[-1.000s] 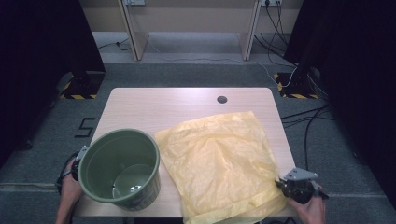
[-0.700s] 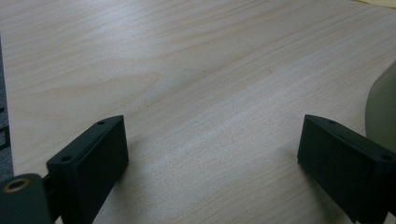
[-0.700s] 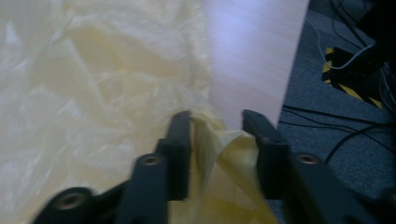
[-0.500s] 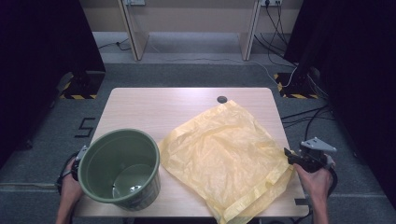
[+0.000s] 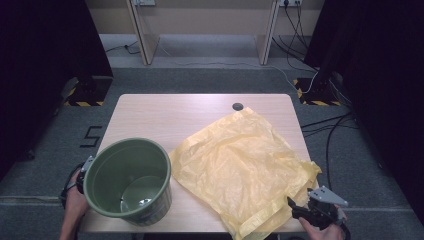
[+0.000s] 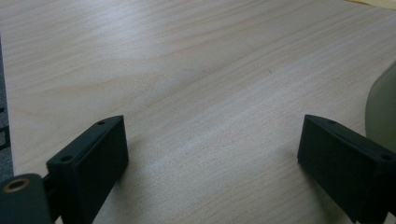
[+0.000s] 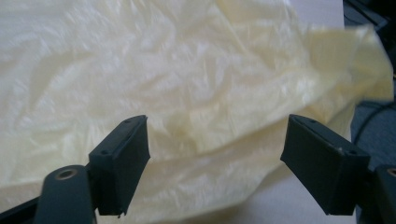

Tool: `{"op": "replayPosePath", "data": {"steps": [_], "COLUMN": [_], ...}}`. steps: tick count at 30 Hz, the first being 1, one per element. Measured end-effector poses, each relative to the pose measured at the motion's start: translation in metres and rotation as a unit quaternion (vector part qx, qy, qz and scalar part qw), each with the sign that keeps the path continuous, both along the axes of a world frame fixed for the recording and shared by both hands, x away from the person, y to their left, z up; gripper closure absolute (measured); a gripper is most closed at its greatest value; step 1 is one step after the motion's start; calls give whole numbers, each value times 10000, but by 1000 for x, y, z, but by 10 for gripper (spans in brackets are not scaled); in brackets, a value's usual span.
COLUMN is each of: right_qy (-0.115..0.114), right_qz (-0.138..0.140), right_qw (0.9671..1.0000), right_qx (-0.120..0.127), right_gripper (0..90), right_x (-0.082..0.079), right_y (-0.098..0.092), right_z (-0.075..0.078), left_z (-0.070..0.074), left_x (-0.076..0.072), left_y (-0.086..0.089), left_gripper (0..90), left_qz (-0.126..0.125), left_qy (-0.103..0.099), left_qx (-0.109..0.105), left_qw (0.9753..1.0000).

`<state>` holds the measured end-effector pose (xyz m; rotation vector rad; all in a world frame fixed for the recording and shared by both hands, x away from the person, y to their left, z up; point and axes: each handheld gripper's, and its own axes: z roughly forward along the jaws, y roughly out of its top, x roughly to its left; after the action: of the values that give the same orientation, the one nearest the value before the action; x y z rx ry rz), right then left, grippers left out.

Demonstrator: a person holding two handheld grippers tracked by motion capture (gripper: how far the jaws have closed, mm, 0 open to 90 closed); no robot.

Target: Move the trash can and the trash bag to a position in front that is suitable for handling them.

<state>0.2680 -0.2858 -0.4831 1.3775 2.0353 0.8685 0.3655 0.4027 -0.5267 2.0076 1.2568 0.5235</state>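
From my station I see first the table (image 5: 165,112), a pale wooden top with a small dark round hole (image 5: 237,106) near its far edge. The biggest thing on it is the yellow plastic bag (image 5: 240,165): it lies spread and wrinkled over the right half of the table, from near the hole down to the near edge, and its near right corner hangs a little over the side. In the right gripper view the bag (image 7: 187,84) takes most of the space in front of the jaws, with a loose fold rising at the right.

Next is the green bucket (image 5: 129,180), standing upright on the near left corner of the table, just beside the left edge of the bag. I cannot tell whether they touch. In the left gripper view a small part of the bucket wall (image 6: 382,112) shows at the right border, above bare table (image 6: 187,70).

The right gripper (image 5: 296,212) is low at the near right corner, held in the person's hand and pointing left toward the hanging edge of the bag — its jaws stand wide apart, with nothing between them.

The left gripper (image 5: 86,167) sits behind the left side of the bucket, the forearm coming up from the bottom edge. Its jaws are also spread wide, low over bare wood — holding nothing.
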Motion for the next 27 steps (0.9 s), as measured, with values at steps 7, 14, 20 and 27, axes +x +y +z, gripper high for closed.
{"op": "replayPosePath", "data": {"steps": [7, 14, 20, 27], "right_qy": [211, 1, -163, -572], "right_qz": [-200, -5, -154, -328], "right_qw": [9995, 9996, 9993, 9978], "right_qx": [147, -290, -286, 111], "right_gripper": [519, 843, 747, 351], "right_x": [-4, 44, 102, 88], "right_y": [-8, -23, -49, -40], "right_z": [-21, -20, -14, 28], "left_z": [0, 0, 0, 0], "left_x": [0, 1, 1, 1], "left_y": [0, 0, 0, 0], "left_gripper": [75, 67, 67, 67], "left_qz": [-1, -5, -5, -5], "left_qy": [2, 32, 32, 32], "left_qx": [0, 19, 19, 20], "left_qw": [10000, 10000, 10000, 10000]}}
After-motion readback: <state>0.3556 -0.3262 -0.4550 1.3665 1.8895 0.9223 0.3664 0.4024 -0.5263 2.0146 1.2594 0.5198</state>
